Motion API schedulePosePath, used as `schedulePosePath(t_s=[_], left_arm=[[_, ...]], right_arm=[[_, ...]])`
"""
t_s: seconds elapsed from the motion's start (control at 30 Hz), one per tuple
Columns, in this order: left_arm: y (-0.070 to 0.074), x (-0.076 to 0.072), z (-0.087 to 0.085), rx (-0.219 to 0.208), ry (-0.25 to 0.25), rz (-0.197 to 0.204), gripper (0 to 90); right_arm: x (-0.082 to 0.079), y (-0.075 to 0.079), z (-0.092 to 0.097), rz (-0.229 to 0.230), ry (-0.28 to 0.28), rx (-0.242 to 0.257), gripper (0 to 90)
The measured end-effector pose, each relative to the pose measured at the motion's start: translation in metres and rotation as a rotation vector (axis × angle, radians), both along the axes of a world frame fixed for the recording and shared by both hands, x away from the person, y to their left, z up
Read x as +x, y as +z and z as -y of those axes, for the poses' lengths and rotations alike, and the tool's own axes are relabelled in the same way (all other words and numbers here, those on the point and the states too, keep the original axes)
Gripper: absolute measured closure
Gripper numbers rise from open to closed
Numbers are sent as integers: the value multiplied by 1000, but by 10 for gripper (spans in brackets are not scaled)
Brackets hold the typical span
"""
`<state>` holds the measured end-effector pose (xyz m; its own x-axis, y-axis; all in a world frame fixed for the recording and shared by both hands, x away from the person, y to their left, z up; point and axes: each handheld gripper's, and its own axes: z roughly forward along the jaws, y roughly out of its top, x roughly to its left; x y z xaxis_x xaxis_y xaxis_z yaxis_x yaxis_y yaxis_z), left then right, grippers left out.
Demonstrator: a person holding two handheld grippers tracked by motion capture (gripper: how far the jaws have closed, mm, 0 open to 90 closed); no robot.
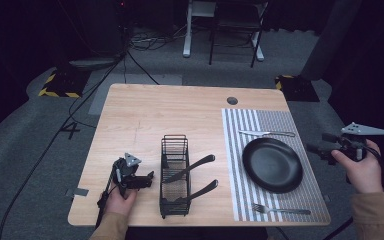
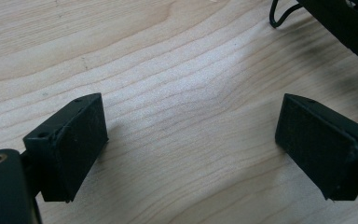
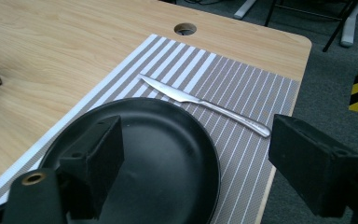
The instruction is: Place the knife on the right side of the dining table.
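We've got the right gripper point(image 1: 314, 148) empty, jaws spread, at 3 o'clock of the plate point(image 1: 272, 164); knife point(image 1: 266, 133) at its 12 lies thin, stiff, slick—we'd pinch mid-handle; left gripper point(image 2: 191, 144) parted, empty.

A black wire rack point(image 1: 174, 176) holding two black-handled utensils point(image 1: 190, 168) stands on the wooden table point(image 1: 145, 115); a fork point(image 1: 281, 210) lies at the striped mat's point(image 1: 310, 187) near edge.

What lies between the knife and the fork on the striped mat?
The black plate lies between the knife and the fork, seen in the high view.
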<state>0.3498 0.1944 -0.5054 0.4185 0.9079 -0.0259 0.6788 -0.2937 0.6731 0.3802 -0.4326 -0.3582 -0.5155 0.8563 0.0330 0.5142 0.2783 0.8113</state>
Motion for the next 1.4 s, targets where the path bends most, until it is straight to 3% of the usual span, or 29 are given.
schedulePosePath(t_s=[0.17, 0.3, 0.37, 0.5, 0.63, 0.77, 0.83, 1.0, 1.1, 1.2, 1.27, 1.33, 1.4], left_arm=[[0, 0, 0, 0, 0, 0, 94], [0, 0, 0, 1, 0, 1, 94], [0, 0, 0, 0, 0, 0, 94], [0, 0, 0, 0, 0, 0, 94], [0, 0, 0, 0, 0, 0, 94], [0, 0, 0, 0, 0, 0, 94], [0, 0, 0, 1, 0, 1, 94], [0, 0, 0, 0, 0, 0, 94], [0, 0, 0, 0, 0, 0, 94], [0, 0, 0, 1, 0, 1, 94], [0, 0, 0, 1, 0, 1, 94], [0, 0, 0, 1, 0, 1, 94], [0, 0, 0, 1, 0, 1, 94]], right_arm=[[-19, -3, 7, 0, 23, 6, 191], [-30, -7, 8, -3, 66, -16, 223], [-40, -14, 10, -1, 95, -45, 215], [-49, -27, 14, 7, 83, -46, 208], [-54, -42, 17, 9, 113, -55, 205], [-58, -53, 18, 12, 98, -61, 201], [-61, -65, 20, 10, 73, -51, 197], [-64, -89, 22, -26, 22, -73, 193], [-69, -104, 22, -84, -27, -102, 202], [-73, -122, 21, -75, -60, -113, 200], [-73, -128, 19, -76, -64, -115, 200], [-72, -139, 17, -101, -29, -104, 199], [-73, -146, 16, -79, -24, -89, 170]])
